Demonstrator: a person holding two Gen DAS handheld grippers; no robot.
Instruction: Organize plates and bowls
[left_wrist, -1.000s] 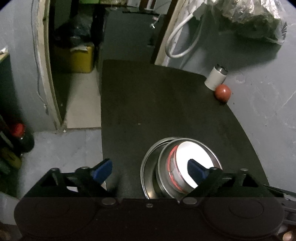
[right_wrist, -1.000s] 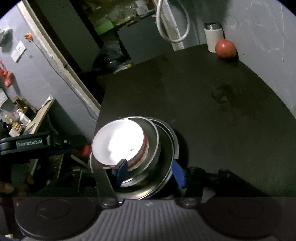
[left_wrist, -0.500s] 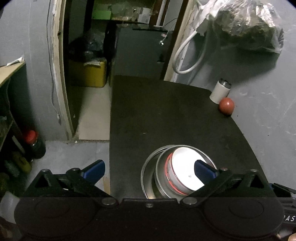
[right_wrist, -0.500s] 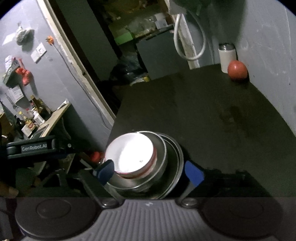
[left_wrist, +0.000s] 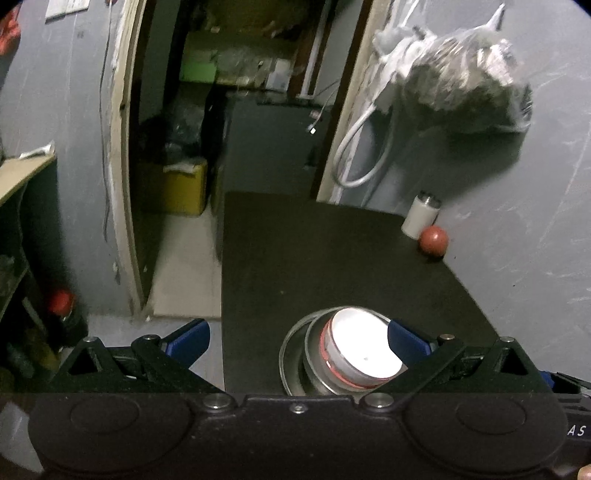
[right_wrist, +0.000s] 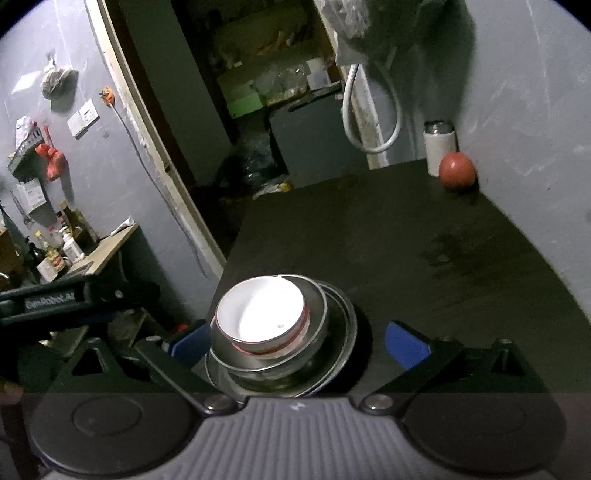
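My right gripper (right_wrist: 297, 341) jaws are opening, my left gripper (left_wrist: 297, 339) jaws gape, both empty. The stack (right_wrist: 280, 339) looks slick, breakable, probably heavy; I'd grip the bottom plate's rim.

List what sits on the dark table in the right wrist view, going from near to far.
Stack of steel plates with the white bowl on top → red round fruit → white canister at the far corner.
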